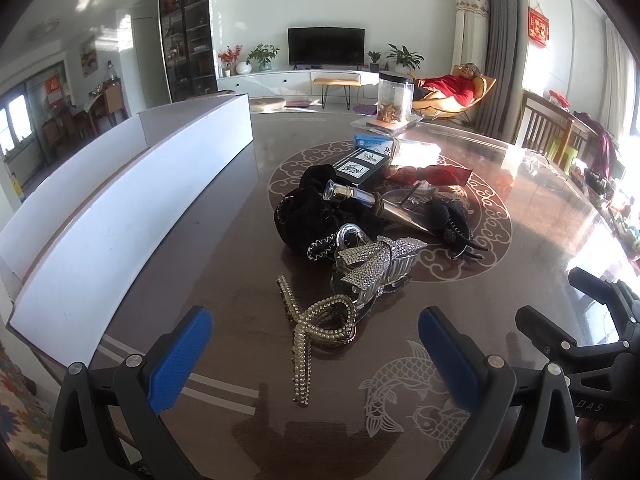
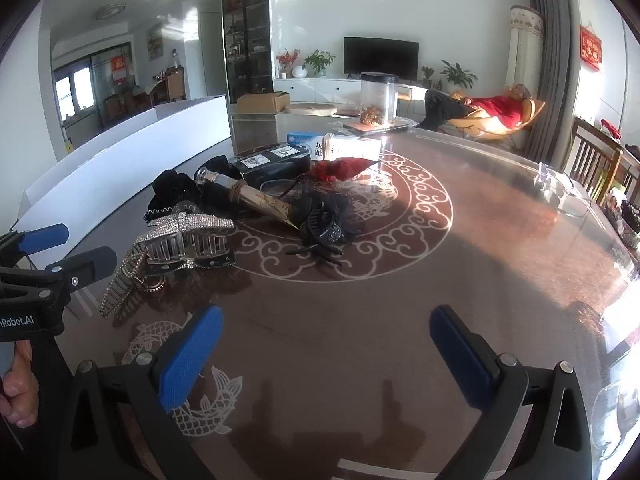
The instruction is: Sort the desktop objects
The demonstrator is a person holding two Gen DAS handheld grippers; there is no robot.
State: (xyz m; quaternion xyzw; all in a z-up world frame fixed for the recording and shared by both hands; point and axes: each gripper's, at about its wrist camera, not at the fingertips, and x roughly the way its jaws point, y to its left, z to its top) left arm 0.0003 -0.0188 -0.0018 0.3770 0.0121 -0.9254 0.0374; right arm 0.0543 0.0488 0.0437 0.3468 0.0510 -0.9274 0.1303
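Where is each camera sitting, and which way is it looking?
Left wrist view: sits on the left claw, looking down over its open blue fingers at the pearl hair clip and the white box; the right claw shows at the right edge.
Right wrist view: sits on the right claw, open over bare table; the left claw and a hand show at the left.
Both share the rhinestone bow clip, black box and clear jar.
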